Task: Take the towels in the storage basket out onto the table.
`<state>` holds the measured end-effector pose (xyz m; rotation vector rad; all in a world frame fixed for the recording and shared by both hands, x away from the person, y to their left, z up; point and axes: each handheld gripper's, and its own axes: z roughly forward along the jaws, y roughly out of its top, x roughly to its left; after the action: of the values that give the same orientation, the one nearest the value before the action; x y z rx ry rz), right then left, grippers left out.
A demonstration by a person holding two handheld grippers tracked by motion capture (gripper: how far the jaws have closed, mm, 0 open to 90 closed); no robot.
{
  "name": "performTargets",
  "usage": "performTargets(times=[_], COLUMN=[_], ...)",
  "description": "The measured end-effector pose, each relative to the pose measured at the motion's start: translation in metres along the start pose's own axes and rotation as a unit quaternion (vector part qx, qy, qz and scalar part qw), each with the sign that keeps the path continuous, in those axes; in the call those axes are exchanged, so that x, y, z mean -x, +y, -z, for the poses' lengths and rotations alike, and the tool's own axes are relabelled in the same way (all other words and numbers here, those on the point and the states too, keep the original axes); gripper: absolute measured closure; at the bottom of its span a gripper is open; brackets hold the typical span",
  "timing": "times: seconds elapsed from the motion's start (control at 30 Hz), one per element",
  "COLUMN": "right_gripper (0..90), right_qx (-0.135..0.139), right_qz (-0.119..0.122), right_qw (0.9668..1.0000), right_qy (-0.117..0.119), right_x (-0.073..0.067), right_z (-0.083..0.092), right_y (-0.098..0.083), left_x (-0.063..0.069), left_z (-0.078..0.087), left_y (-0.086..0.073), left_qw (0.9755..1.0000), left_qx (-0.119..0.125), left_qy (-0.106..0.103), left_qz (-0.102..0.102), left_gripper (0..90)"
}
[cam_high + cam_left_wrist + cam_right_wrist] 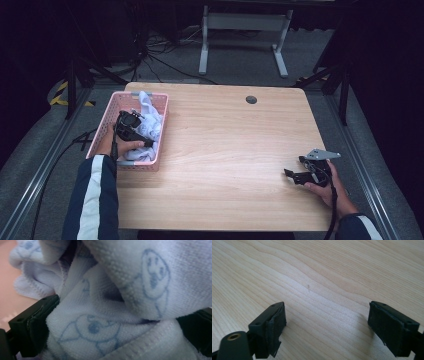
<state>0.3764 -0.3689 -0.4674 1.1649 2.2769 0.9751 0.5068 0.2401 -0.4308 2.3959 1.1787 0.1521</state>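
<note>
A pale cloth [148,125] printed with blue cartoon figures lies bunched in a pink basket [162,131] at the left edge of the wooden worktop [225,145], part of it rising above the basket's far rim. The left tool [142,140] reaches down into the basket with its jaws spread wide; in the left gripper view the folds of the cloth [112,302] bulge between the two black jaws and lie against the left one, though the pads do not squeeze it. The person's left hand [107,142], in a dark sleeve with a white stripe, holds that tool over the basket's near half. Well apart, near the right front corner of the worktop, the right tool [292,175] rests low in the right hand [327,187], its jaws standing wide apart over bare wood with nothing between them, as the right gripper view shows. A round dark hole [251,99] sits near the worktop's far edge.
</note>
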Motion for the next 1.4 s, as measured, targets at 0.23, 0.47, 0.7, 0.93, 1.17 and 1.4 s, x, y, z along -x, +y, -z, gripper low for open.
performTargets(times=[0.23, 0.47, 0.7, 0.93, 1.17, 1.4], right_gripper=[15.2, 15.2, 15.2, 15.2, 15.2, 15.2], right_qx=[-0.001, -0.001, -0.001, -0.001, -0.001, -0.002], right_qz=[0.003, 0.003, 0.002, 0.002, 0.002, 0.003], right_qw=[1.0000, 1.0000, 1.0000, 1.0000, 1.0000, 1.0000], right_qy=[0.003, 0.004, 0.004, 0.005, 0.005, 0.005], right_x=[0.000, 0.000, -0.001, -0.001, -0.001, -0.001], right_z=[0.000, 0.000, 0.000, 0.000, 0.000, 0.001], right_y=[0.000, 0.000, 0.000, 0.000, 0.000, 0.000], left_x=[-0.001, 0.004, 0.011, 0.012, 0.014, 0.014], left_z=[-0.001, 0.005, 0.011, 0.019, 0.031, 0.053], left_y=[-0.001, 0.001, 0.000, -0.003, -0.003, -0.004], left_qw=[0.9994, 0.9992, 0.9987, 0.9976, 0.9936, 0.9862], left_qx=[-0.005, -0.012, 0.004, 0.037, 0.074, 0.127], left_qy=[-0.035, -0.024, 0.014, 0.046, 0.080, 0.106], left_qz=[-0.004, -0.029, -0.049, -0.036, -0.030, -0.013], left_gripper=[21.1, 42.5, 53.7, 57.1, 57.4, 57.5])
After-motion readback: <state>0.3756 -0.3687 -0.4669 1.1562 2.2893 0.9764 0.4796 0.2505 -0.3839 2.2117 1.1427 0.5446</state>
